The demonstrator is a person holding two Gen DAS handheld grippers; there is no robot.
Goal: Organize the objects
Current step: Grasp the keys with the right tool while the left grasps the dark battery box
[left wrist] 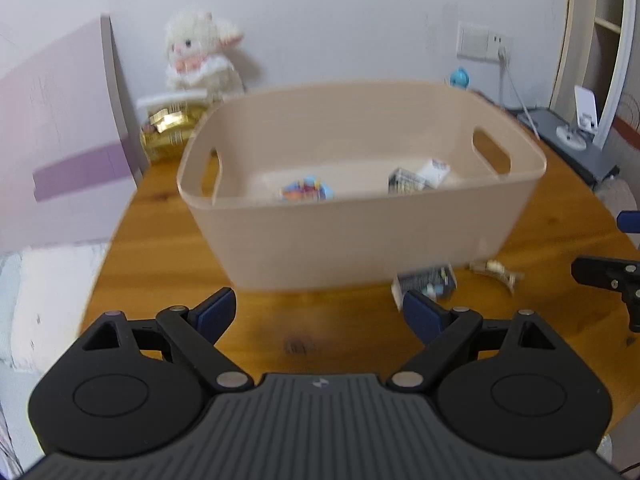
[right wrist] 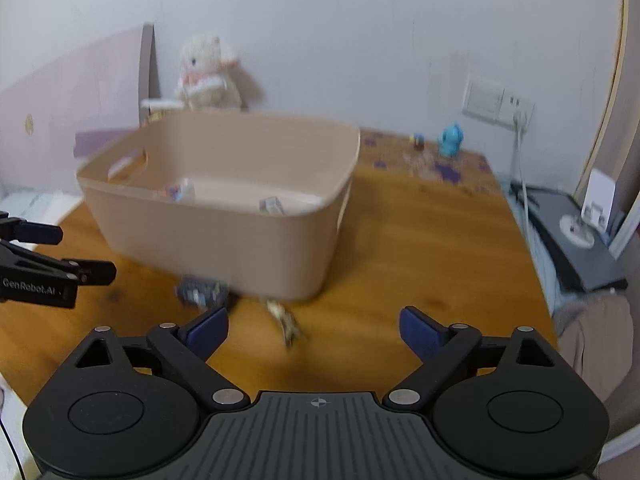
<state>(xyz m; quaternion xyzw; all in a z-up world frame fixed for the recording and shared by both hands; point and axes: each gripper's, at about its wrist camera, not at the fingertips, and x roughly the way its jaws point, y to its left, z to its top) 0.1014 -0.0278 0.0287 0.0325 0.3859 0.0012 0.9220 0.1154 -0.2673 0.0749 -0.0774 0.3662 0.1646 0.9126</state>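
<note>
Wooden surface, warm grain, rounded edge. Beige plastic bin on it: smooth walls, oval handle cutouts, few small packets already inside. Left gripper fingers spread wide, empty; right gripper same, wide and empty. Small printed packet flat on surface, touching bin's front wall. Gold metal watch just beside it, linked band, slippery. Risk, as I judge: thin packet hard to pinch, fingers scrape wood or shove bin; watch band slips out.

Beige bin on wooden table, watch beside.
</note>
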